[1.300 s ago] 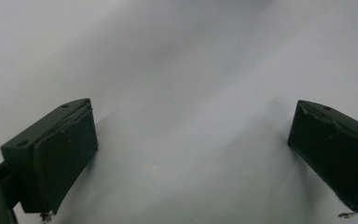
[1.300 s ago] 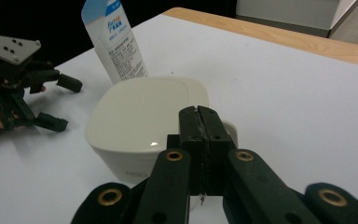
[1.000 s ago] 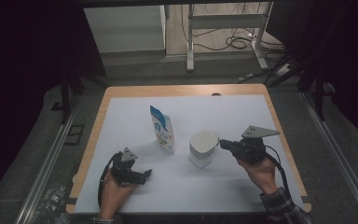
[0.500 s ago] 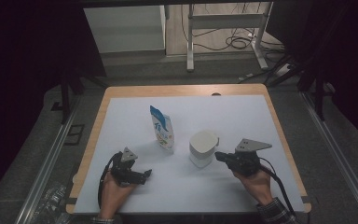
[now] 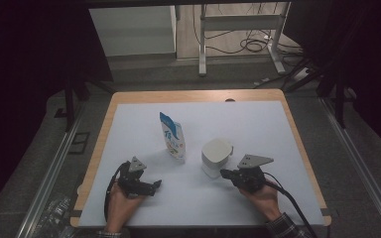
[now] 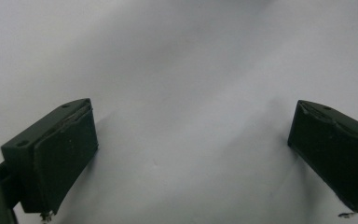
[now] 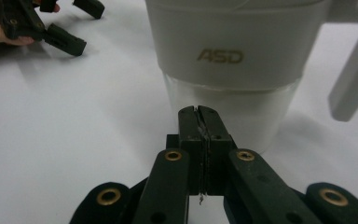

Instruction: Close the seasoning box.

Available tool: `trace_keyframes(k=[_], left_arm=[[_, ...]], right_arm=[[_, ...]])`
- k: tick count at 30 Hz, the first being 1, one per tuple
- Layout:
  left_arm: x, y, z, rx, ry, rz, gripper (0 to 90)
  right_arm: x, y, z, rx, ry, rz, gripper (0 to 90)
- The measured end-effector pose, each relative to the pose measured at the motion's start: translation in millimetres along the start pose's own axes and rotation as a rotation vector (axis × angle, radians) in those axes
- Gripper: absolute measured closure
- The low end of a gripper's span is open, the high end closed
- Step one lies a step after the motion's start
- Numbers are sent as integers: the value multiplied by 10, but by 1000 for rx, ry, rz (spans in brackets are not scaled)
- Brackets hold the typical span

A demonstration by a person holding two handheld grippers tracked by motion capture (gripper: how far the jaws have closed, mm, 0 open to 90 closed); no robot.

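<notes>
A white lidded jug (image 5: 216,156) with a handle stands on the white mat (image 5: 258,129), right of centre; its wall bears the letters ASD (image 7: 220,56). My right gripper (image 5: 224,173) lies low just right of the jug, jaws pressed together with nothing between them, tips (image 7: 198,112) close to the jug's clear lower part. A blue and white pouch (image 5: 172,137) stands upright left of the jug. At the front left, my left gripper (image 5: 155,185) rests on the mat, its jaws wide apart over bare mat (image 6: 186,158), holding nothing.
The mat covers a wooden table (image 5: 198,96). Beyond the far edge are a white cabinet (image 5: 131,29), a metal stand (image 5: 238,22) and cables (image 5: 258,45) on the floor. Metal rails (image 5: 54,168) run along both sides of the table.
My right gripper has sunk toward the mat and come nearer the front edge, staying shut beside the jug. The left gripper has kept still.
</notes>
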State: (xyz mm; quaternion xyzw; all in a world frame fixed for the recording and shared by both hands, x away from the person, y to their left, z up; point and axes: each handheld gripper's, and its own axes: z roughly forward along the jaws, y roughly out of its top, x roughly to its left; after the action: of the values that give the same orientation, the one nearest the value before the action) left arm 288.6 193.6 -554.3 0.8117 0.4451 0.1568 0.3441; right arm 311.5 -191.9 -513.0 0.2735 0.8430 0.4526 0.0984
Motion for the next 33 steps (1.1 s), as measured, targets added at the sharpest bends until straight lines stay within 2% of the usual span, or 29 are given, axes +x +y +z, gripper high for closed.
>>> trace_keyframes(k=[6, 14, 19, 33], left_arm=[[0, 0, 0, 0, 0, 0, 16], [0, 0, 0, 0, 0, 0, 16], [0, 0, 0, 0, 0, 0, 16], [0, 0, 0, 0, 0, 0, 16]], right_arm=[[16, -23, 53, 15, 8, -13, 889], [23, -18, 107, 14, 25, -3, 891], [41, -12, 184, 34, 13, -4, 891], [72, 85, 366, 34, 5, -3, 892]])
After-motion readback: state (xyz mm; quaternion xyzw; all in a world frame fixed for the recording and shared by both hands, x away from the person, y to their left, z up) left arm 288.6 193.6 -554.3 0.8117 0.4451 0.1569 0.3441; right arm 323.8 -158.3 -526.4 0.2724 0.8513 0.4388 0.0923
